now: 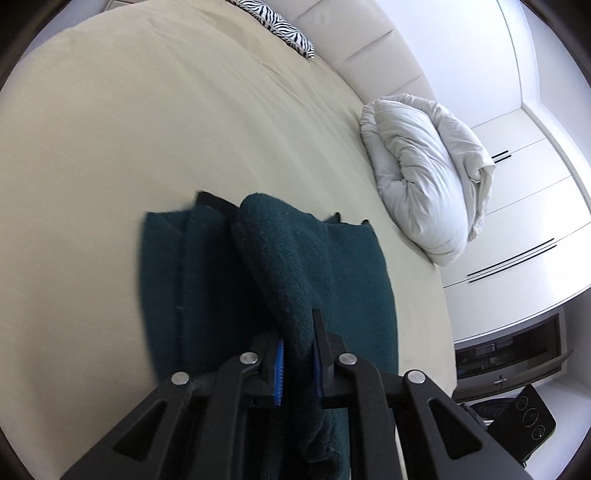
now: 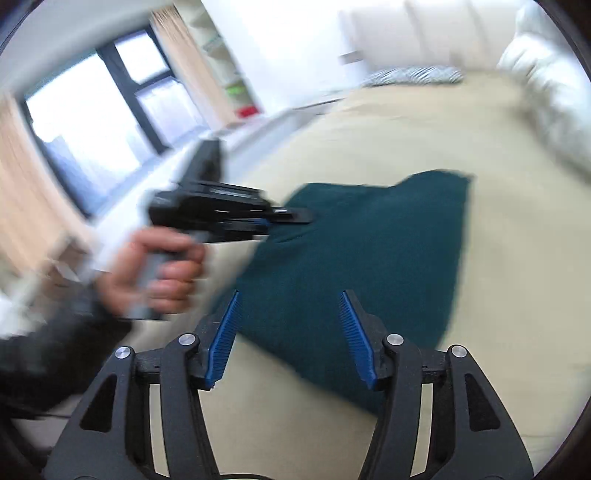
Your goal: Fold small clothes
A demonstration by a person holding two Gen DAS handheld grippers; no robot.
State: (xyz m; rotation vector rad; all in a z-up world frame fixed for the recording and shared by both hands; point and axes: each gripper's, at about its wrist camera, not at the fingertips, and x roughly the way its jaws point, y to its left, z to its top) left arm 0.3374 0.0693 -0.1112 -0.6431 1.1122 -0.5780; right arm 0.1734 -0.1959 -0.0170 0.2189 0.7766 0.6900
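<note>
A dark teal knitted garment (image 1: 343, 273) lies partly folded on the beige bed (image 1: 147, 129). My left gripper (image 1: 298, 332) is shut on a raised fold of this garment and holds it above the layer lying flat. In the right wrist view the garment (image 2: 369, 251) lies spread on the bed (image 2: 517, 258). The left gripper (image 2: 295, 216) shows there at the garment's left edge, held in a hand. My right gripper (image 2: 291, 306) is open and empty above the garment's near edge. The view is motion-blurred.
A bunched white duvet (image 1: 424, 173) lies on the bed's right side. A zebra-print pillow (image 1: 277, 26) rests by the padded headboard (image 1: 369, 48). White wardrobes (image 1: 535, 206) stand past the bed's edge. A window (image 2: 96, 122) is at the left in the right wrist view.
</note>
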